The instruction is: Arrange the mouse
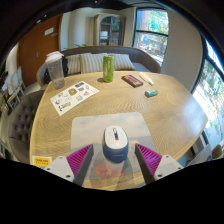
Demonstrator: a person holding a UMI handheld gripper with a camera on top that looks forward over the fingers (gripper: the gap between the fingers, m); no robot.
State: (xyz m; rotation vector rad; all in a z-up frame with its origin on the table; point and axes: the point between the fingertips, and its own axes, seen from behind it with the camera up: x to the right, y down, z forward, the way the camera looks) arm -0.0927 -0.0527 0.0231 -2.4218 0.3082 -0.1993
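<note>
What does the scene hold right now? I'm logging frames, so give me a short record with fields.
gripper: open, mouse between the fingers
mouse: white and grey, on a grey mat, near table edge
table: round, wooden
beyond the mouse: green can, sheet of paper, dark book, small teal item, clear jug

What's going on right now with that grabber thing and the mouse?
Gripper open, fingers either side of the mouse. Mouse resting on grey mouse pad, near table edge. Nothing in the way; green can far beyond.
</note>
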